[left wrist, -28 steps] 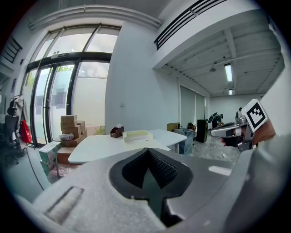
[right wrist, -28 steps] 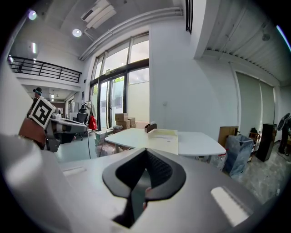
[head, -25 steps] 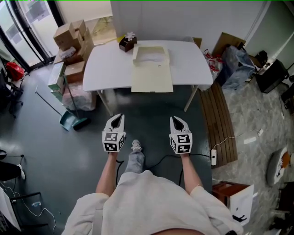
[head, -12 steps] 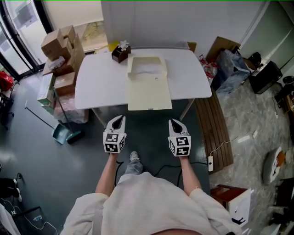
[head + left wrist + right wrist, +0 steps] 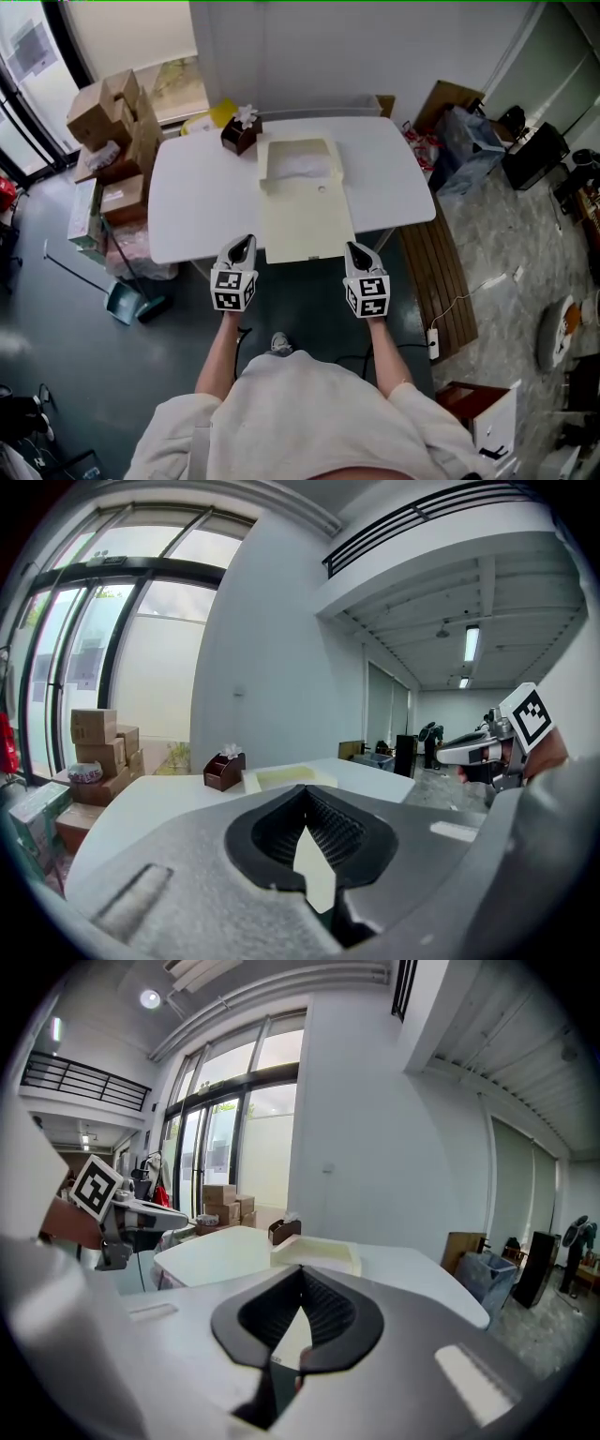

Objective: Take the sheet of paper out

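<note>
A shallow cream box [image 5: 302, 221] lies open on the white table [image 5: 192, 208], its long lid flap reaching the near edge. White paper [image 5: 302, 168] rests in the box's tray at the far end. My left gripper [image 5: 246, 241] hovers at the table's near edge, just left of the flap, jaws shut and empty. On the flap's right side my right gripper [image 5: 353, 247] is also shut and empty. The left gripper view looks over its gripper [image 5: 305, 794] at the box [image 5: 286, 777]. The right gripper view shows its gripper [image 5: 302, 1274] and the box [image 5: 314, 1252] ahead.
A dark tissue holder [image 5: 241, 134] stands on the table's far left, beside the box. Cardboard boxes [image 5: 105, 117] are stacked left of the table. A dustpan [image 5: 125, 302] lies on the floor at left, and a wooden bench [image 5: 441, 281] and bags [image 5: 469, 141] are at right.
The person has walked up to the table, so it now sits closer in the head view. Both grippers have reached its near edge and stay shut.
</note>
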### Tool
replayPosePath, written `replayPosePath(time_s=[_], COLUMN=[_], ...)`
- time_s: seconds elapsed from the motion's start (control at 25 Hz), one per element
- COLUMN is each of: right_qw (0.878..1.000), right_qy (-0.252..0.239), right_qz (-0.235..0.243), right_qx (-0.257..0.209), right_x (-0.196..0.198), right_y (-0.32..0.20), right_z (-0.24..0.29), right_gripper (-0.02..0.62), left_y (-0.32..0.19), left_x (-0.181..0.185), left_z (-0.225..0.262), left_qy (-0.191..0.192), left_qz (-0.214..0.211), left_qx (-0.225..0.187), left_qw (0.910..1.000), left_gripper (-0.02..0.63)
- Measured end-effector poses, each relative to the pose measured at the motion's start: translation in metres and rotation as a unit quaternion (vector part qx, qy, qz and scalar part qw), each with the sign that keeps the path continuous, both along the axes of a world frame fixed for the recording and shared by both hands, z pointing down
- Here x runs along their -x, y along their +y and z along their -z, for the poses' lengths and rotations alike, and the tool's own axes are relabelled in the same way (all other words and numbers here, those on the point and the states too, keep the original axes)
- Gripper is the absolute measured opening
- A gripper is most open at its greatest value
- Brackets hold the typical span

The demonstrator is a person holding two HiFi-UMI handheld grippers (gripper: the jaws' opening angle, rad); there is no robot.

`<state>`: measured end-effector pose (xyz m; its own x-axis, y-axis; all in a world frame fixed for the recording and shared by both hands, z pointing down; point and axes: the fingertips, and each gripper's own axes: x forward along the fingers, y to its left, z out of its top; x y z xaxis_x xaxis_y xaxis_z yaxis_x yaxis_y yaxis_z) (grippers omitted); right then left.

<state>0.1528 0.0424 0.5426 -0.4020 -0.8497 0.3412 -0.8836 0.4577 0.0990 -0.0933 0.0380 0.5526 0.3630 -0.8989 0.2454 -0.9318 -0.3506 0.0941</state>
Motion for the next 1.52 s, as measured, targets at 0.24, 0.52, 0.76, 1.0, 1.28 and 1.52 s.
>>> replayPosePath(time_s=[0.24, 0.52, 0.76, 1.0, 1.28, 1.52], right_qw=[1.0, 1.0, 1.0, 1.0, 1.0, 1.0], right_qy=[0.002, 0.004, 0.005, 0.003, -0.004, -0.012], right_qz=[-0.012, -0.023, -0.025, -0.017, -0.007, 0.008], right_qx=[-0.005, 0.0, 0.01, 0.014, 0.012, 0.012], right_x=[0.014, 0.022, 0.025, 0.03, 0.036, 0.043], right_y=[-0.045, -0.073, -0.081, -0.096, -0.14, -0.192], right_z=[0.001, -0.005, -0.016, -0.022, -0.027, -0.026], right_gripper=[0.002, 0.002, 0.002, 0.002, 0.002, 0.002], left_y=[-0.052, -0.087, -0.094, -0.107, -0.142, -0.183], left_x=[0.012, 0.018, 0.022, 0.025, 0.035, 0.042], left_z=[-0.001, -0.005, -0.012, -0.02, -0.028, -0.026], left_qy=[-0.001, -0.004, -0.004, -0.005, -0.018, -0.025], left_qz=[-0.017, -0.03, -0.03, -0.024, -0.009, 0.007], left_qx=[-0.004, 0.0, 0.006, 0.013, 0.015, 0.017], left_qw=[0.9999, 0.9995, 0.9995, 0.9996, 0.9997, 0.9995], left_gripper=[0.005, 0.005, 0.005, 0.005, 0.005, 0.005])
